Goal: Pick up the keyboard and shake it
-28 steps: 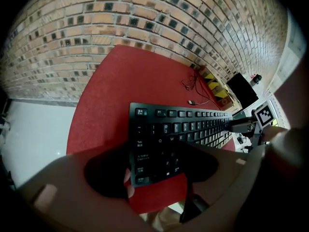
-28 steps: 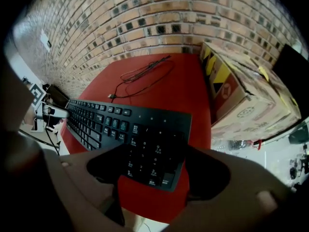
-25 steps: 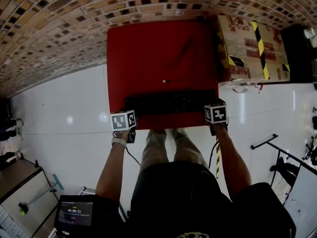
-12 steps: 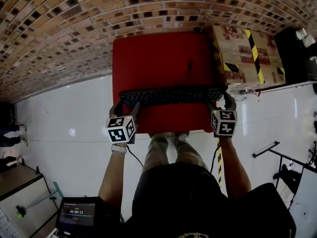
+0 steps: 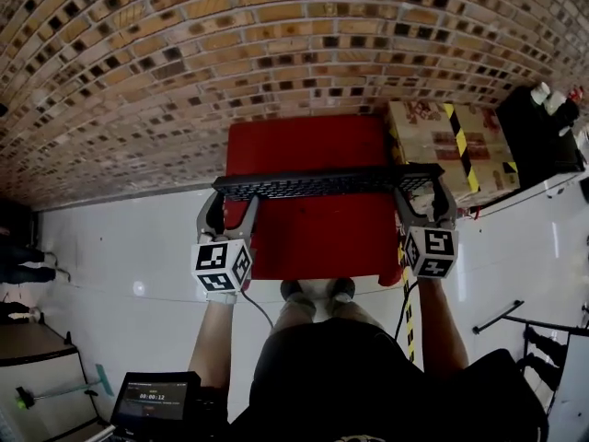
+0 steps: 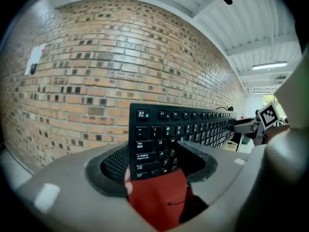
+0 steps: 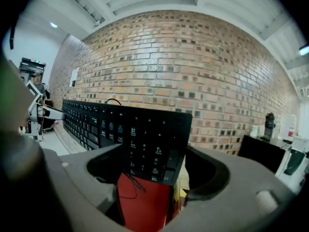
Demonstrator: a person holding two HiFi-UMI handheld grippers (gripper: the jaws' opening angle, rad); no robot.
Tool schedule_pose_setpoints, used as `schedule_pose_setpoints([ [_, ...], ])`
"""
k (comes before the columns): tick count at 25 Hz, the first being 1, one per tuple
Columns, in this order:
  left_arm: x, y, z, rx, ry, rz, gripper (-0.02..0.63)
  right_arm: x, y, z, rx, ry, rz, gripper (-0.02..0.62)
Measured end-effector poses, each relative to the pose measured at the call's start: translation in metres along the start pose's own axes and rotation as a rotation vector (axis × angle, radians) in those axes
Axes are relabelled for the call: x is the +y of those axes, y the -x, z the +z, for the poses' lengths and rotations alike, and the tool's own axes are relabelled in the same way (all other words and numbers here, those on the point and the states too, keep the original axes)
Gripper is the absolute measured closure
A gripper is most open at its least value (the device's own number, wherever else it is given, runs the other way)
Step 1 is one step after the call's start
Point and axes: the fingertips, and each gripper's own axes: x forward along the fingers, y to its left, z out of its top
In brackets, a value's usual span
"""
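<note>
- The keyboard point(image 5: 327, 183) has come up off the red table point(image 5: 313, 242), where it lay a second ago, and is now in the air above the table's far half.
- It runs level from left to right, with its keys toward the person.
- The left gripper point(image 5: 228, 203) has its jaws closed on the keyboard's left end, over the key rows there.
- The right gripper point(image 5: 424, 196) grips the right end the same way, at the number pad.
- A box point(image 5: 451, 141) stands just right of the table, and a brick wall point(image 5: 276, 53) lies beyond.
</note>
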Motion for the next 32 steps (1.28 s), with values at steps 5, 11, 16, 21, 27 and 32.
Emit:
schedule_pose_setpoints([
  [5,-0.007,0.014,0.033,-0.078,-0.033,0.006,0.284,-0.005,0.016,0.027,-0.041,0.023,-0.009,0.229],
  [11,-0.014,0.026,0.065,-0.172,-0.063,0.0,0.284,-0.012,0.031,0.057,-0.13,0.047,-0.031,0.229],
  [16,-0.017,0.039,0.101,-0.284,-0.09,0.003,0.284,-0.015,0.043,0.098,-0.262,0.068,-0.043,0.229],
  [21,-0.022,0.065,0.154,-0.444,-0.124,0.011,0.284,-0.013,0.068,0.156,-0.45,0.113,-0.053,0.229],
  [27,-0.033,0.112,0.218,-0.708,-0.195,0.003,0.284,-0.006,0.123,0.222,-0.707,0.133,-0.104,0.229],
  [32,-0.037,0.142,0.239,-0.861,-0.237,0.026,0.284,-0.006,0.147,0.241,-0.822,0.16,-0.141,0.228],
])
